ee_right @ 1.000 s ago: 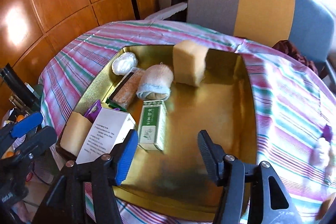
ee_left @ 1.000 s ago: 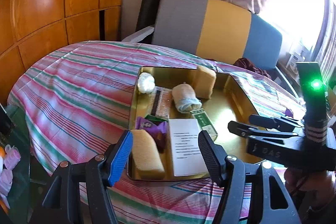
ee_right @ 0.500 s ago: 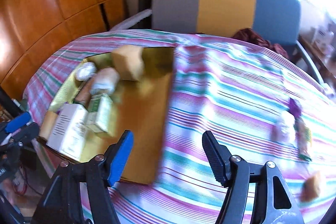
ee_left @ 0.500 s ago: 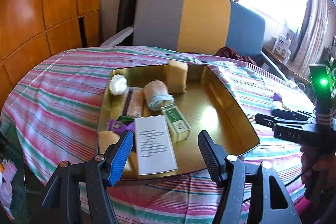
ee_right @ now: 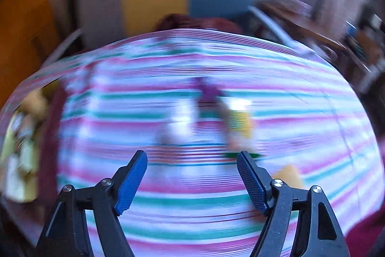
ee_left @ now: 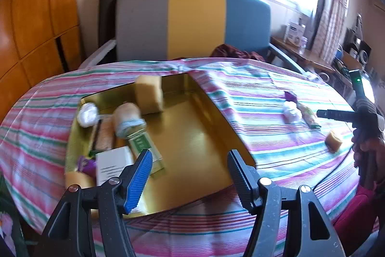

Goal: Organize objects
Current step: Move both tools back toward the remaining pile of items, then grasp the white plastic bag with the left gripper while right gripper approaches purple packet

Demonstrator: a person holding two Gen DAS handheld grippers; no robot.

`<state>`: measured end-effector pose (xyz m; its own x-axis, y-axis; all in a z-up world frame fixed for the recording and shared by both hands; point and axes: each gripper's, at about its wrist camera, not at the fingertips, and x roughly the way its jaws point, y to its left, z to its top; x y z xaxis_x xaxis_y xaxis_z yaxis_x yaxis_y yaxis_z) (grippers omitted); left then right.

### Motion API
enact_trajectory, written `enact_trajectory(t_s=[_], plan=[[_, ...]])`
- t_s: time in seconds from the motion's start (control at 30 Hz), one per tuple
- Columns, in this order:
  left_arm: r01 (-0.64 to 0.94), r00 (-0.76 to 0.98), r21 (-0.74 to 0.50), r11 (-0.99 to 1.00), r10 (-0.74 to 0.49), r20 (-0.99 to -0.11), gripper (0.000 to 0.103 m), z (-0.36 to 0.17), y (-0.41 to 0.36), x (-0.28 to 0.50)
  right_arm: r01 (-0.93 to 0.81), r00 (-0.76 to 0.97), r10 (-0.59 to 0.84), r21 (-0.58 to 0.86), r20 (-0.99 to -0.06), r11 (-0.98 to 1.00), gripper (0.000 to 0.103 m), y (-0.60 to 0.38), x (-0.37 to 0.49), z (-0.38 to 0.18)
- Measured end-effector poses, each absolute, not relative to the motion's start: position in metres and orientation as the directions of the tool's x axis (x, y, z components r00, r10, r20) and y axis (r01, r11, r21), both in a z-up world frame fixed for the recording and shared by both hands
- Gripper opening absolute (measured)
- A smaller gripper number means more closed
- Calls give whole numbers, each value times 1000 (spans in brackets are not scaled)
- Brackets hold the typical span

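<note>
The left gripper point(ee_left: 189, 175) hangs over the near edge of a gold tray point(ee_left: 197, 136) on a striped cloth point(ee_left: 252, 88), its jaws spread wide with nothing between them. Left of its blue finger lie the tray's contents: a white ball point(ee_left: 87, 112), a bandage roll point(ee_left: 127, 119), a brown packet point(ee_left: 105, 134), a purple wrapper point(ee_left: 87, 164), a white box point(ee_left: 113, 165) and a sponge point(ee_left: 75, 180) at the near corner. A green box point(ee_left: 144, 151) runs just behind the blue fingertip. Beyond the jaws, at the tray's far wall, a second sponge point(ee_left: 149, 98) stands. The bare tray floor fills the gap between the jaws.

Right of the left gripper's black finger, well apart on the cloth, sit a purple piece point(ee_left: 290, 96), a white wad point(ee_left: 291, 111), a small packet point(ee_left: 308, 115) and a yellow cube point(ee_left: 334, 141). Further right a hand point(ee_left: 368, 148) holds the right gripper point(ee_right: 192, 176).

The right wrist view is badly smeared. That gripper's jaws have just been opening and stand spread, empty, over the cloth. Beyond them blur the purple piece point(ee_right: 208, 90), the white wad point(ee_right: 178, 124) and the small packet point(ee_right: 239, 122); the yellow cube point(ee_right: 290, 175) sits just right of the right finger. The tray point(ee_right: 19, 136) is far left.
</note>
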<state>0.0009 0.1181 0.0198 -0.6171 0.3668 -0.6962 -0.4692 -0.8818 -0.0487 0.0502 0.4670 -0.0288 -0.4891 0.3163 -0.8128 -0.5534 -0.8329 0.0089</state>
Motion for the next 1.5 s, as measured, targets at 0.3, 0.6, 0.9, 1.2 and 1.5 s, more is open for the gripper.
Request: enact_trajectory(t_s=[0.3, 0.6, 0.9, 1.2, 1.5], plan=[[-571, -546, -65, -818, 438, -714, 62, 17, 178, 4, -851, -417, 387, 204, -822, -483, 78, 559, 110, -40], [-660, -450, -99, -744, 497, -742, 62, 7, 253, -3, -854, -454, 356, 285, -817, -435, 79, 563, 113, -42], [-680, -328, -197, -706, 534, -779, 62, -17, 330, -36, -821, -498, 323, 317, -805, -475, 83, 555, 106, -43], [-692, -256, -226, -686, 526, -811, 62, -43, 401, -68, -805, -525, 296, 351, -798, -479, 83, 556, 106, -44], [-688, -223, -207, -695, 474, -852, 35, -73, 449, -89, -786, -536, 270, 357, -800, -504, 83, 553, 96, -48]])
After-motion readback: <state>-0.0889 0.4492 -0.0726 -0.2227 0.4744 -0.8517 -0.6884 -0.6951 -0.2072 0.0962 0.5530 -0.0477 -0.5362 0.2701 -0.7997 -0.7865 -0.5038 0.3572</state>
